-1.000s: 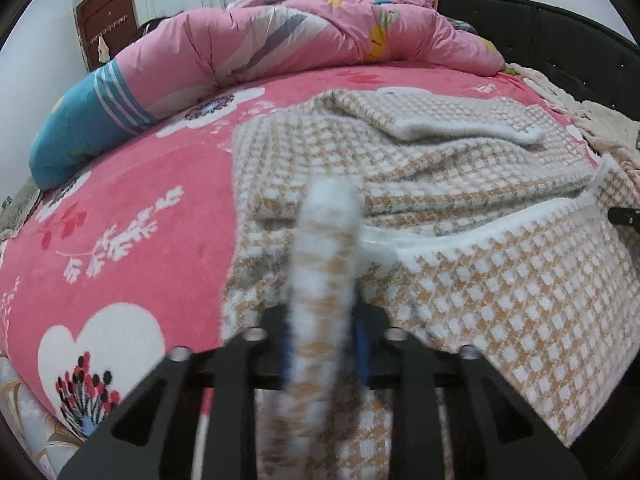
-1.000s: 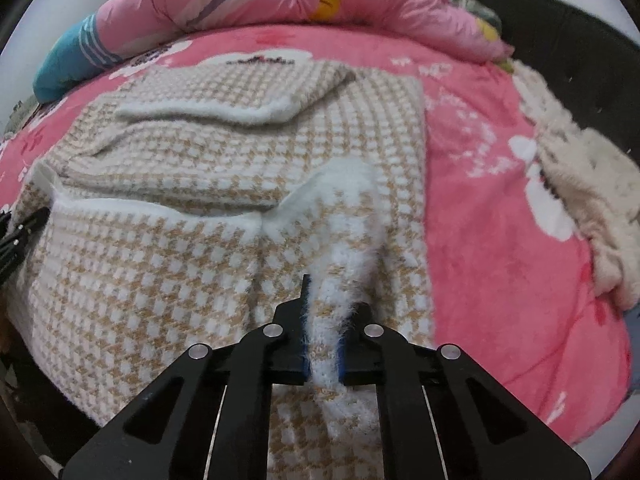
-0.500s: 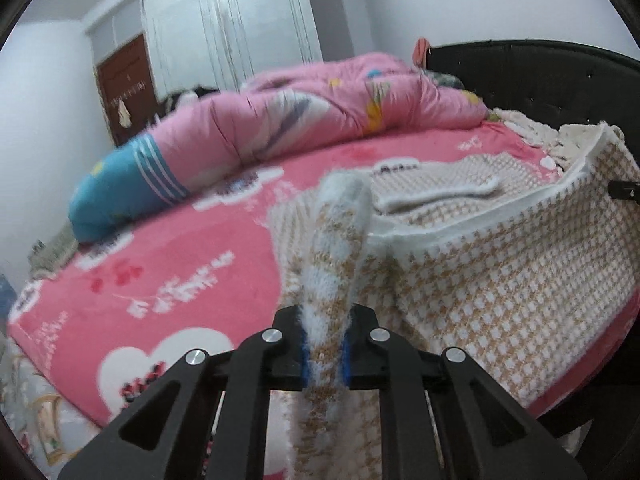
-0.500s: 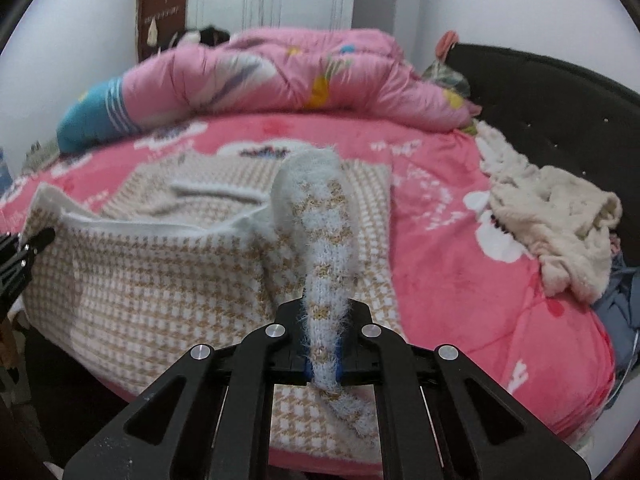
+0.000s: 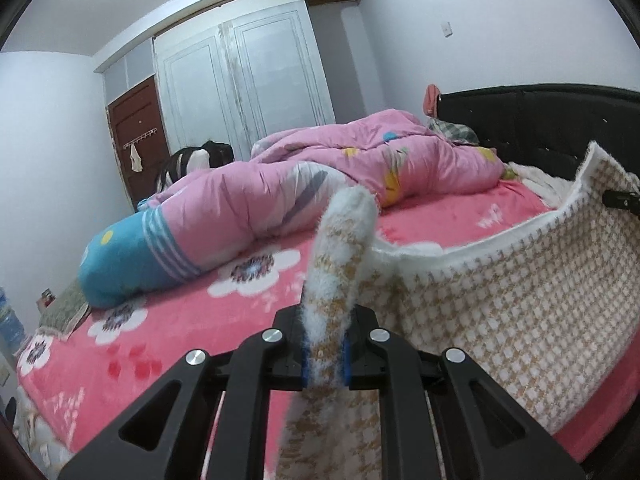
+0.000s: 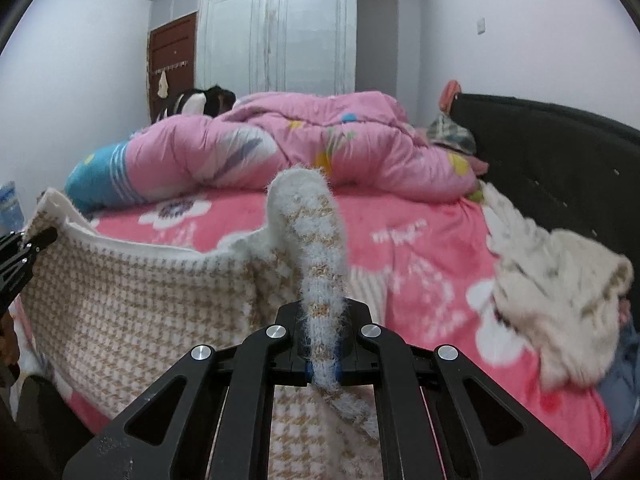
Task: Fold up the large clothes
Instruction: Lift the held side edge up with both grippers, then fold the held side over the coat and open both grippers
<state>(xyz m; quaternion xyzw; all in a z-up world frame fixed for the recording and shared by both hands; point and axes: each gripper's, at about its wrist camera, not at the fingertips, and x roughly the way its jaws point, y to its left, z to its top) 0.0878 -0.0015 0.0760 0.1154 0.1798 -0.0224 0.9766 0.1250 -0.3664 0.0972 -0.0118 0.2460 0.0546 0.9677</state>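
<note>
Pink bed (image 5: 168,332), pinched houndstooth sweater (image 5: 520,320)

soft overhead light, fisheye-warped edges

Pink duvet (image 5: 320,184), wardrobe (image 6: 280,36), door (image 5: 138,128).

The bed (image 6: 420,248) has a pink flowered cover and a black headboard (image 6: 560,152). A pink quilt (image 6: 320,148) lies bunched along its far side; a cream garment (image 6: 560,292) is heaped by the headboard.
</note>
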